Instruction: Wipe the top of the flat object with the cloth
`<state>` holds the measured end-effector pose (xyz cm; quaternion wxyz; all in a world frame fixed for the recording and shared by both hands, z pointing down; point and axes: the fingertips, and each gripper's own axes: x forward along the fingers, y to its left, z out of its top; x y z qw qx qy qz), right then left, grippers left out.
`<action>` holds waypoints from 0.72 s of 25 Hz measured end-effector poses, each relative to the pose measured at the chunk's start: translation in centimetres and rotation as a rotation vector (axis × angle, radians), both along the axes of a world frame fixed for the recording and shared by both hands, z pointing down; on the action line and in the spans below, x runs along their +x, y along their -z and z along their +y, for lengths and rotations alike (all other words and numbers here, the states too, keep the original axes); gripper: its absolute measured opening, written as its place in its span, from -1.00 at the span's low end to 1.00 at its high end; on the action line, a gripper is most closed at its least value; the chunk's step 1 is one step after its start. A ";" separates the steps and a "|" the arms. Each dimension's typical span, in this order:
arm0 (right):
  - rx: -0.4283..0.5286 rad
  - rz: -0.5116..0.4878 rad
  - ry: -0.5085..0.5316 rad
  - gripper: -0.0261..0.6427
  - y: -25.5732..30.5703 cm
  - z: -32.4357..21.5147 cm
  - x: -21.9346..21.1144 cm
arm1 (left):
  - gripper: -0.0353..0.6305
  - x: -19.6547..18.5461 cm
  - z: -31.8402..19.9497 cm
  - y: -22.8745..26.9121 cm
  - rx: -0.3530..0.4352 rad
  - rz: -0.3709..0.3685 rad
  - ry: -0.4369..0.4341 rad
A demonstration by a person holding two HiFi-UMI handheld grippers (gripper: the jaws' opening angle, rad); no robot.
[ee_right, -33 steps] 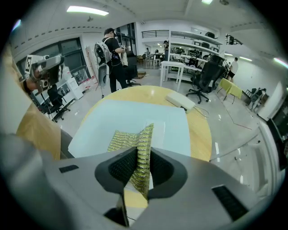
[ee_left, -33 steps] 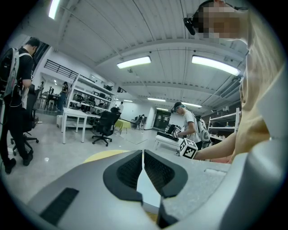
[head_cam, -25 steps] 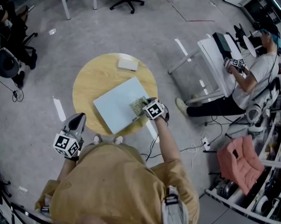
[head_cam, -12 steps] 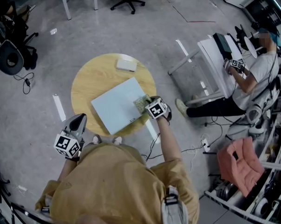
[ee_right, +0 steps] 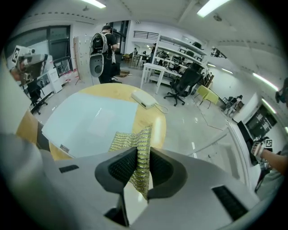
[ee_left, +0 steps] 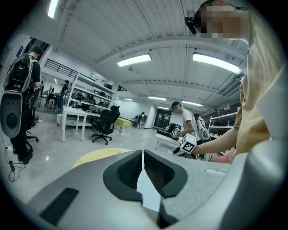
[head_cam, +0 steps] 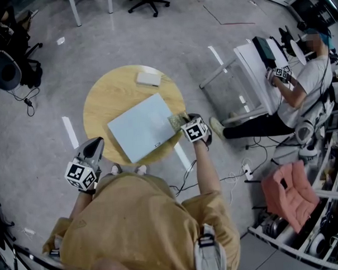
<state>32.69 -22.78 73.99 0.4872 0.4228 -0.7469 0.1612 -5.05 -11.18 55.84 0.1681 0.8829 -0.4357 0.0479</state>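
Note:
A pale blue flat board (head_cam: 139,128) lies on the round yellow table (head_cam: 108,95). My right gripper (head_cam: 183,123) is shut on a yellow-green patterned cloth (head_cam: 176,120) at the board's right edge. In the right gripper view the cloth (ee_right: 135,143) stands pinched between the jaws of the right gripper (ee_right: 143,173), its free end lying at the rim of the board (ee_right: 87,123). My left gripper (head_cam: 93,146) hangs off the table's near left side, shut on nothing. The left gripper view shows its jaws (ee_left: 143,168) closed, with the table (ee_left: 92,157) beyond.
A small white box (head_cam: 148,78) with a cord sits at the table's far edge. To the right, another person (head_cam: 306,83) works at a white desk (head_cam: 256,72). Cables (head_cam: 246,170) and a pink cushion (head_cam: 289,193) lie on the floor nearby.
My right gripper has slid the cloth a little to the right, from the board's right part to its right edge. The left gripper has stayed where it was.

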 end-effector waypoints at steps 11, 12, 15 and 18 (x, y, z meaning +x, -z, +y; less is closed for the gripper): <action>0.222 -0.068 -0.146 -0.73 6.5 -0.6 1.4 | -0.85 -0.8 -0.2 -0.1 -0.005 -0.007 -0.031; 0.237 -0.098 -0.159 -0.74 7.0 -0.5 0.8 | -0.85 -0.8 -0.2 0.0 -0.004 -0.008 -0.035; 0.288 -0.189 -0.170 -0.74 8.7 0.1 -1.9 | -0.85 -0.9 -0.4 -0.1 0.000 -0.011 -0.045; 0.350 -0.272 -0.161 -0.74 11.1 0.6 -5.3 | -0.85 -0.8 -0.8 0.5 0.017 -0.012 -0.064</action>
